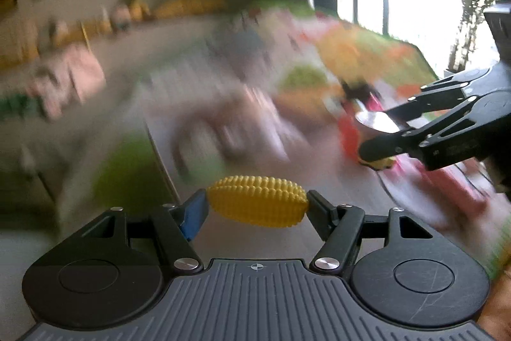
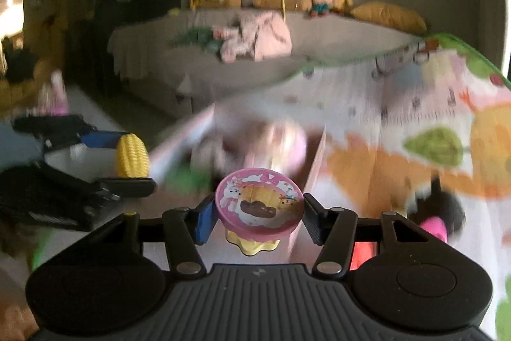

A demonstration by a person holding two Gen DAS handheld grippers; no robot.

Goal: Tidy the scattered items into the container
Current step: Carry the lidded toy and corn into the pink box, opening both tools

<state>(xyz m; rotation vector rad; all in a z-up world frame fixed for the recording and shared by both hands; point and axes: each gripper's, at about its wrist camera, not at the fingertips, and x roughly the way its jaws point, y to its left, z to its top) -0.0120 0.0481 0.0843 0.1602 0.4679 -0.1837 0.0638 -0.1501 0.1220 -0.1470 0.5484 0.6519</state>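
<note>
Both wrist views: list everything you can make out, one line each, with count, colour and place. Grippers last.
toy corn cob: one, yellow, crosswise between the left gripper's fingers.
round toy: one, pink lid with cartoon print, yellow base, between the right gripper's fingers.
play mat: one, white with orange and green patches, below, blurred.
sofa: one, grey cover, behind the mat.
pink bundle: one, on the sofa.
stuffed toys: several, along the sofa back.
cushion: one, yellow, right of the toys.
left gripper: black, shut on the corn.
right gripper: black, shut on the round toy.
</note>
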